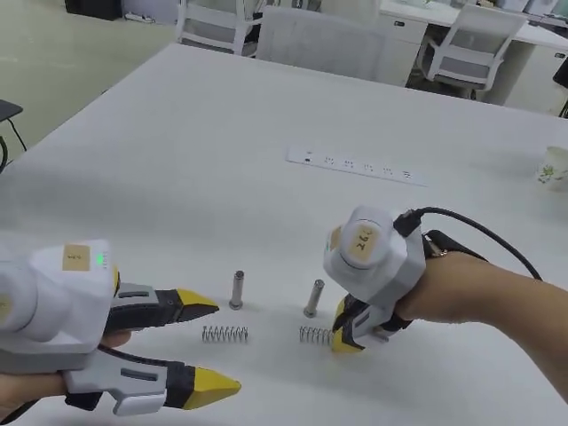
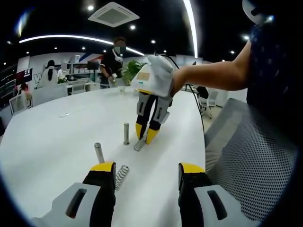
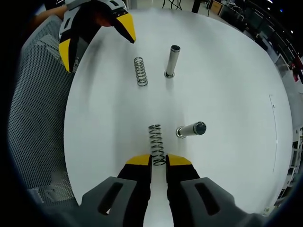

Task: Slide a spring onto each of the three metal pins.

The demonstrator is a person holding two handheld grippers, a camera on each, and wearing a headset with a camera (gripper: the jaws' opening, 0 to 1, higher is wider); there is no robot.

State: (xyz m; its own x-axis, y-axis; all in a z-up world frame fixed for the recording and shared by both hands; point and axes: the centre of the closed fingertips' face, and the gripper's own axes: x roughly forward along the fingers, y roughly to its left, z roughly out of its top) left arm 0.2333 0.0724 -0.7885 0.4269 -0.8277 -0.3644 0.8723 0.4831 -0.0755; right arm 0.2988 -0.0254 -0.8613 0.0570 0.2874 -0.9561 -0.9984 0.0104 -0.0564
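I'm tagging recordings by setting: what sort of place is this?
Probably an open-plan office: a large white table carrying a long white power strip, white-framed office chairs behind, and a square ceiling air-conditioning vent.

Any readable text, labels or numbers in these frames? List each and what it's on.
No text reads clearly.
Tan round sticker on the right gripper: dark marks, too blurred to read.
Tan square sticker on the left gripper: too small.
Long white power strip: markings too small.
White paper cup: green print, illegible.
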